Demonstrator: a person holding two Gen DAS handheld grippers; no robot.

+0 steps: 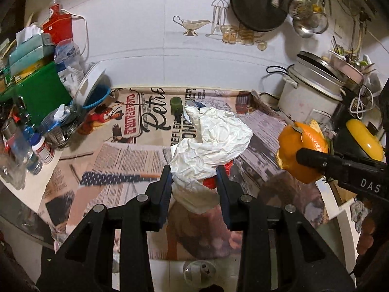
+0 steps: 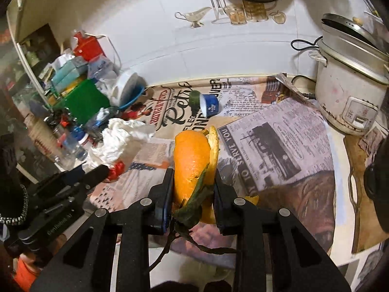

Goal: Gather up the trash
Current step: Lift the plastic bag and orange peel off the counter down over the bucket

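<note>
My left gripper is shut on a crumpled white plastic bag with a red bit at its base, held above the newspaper-print tablecloth. The bag also shows in the right wrist view. My right gripper is shut on a large piece of orange peel with a green leaf and stem hanging from it. The peel shows at the right of the left wrist view. A blue cup lies tipped on the table beside a green cylinder.
A white rice cooker stands at the back right. Cluttered boxes, a green box, bottles and a blue bowl fill the left. A dark pan and ladles hang on the wall. A yellow object sits at right.
</note>
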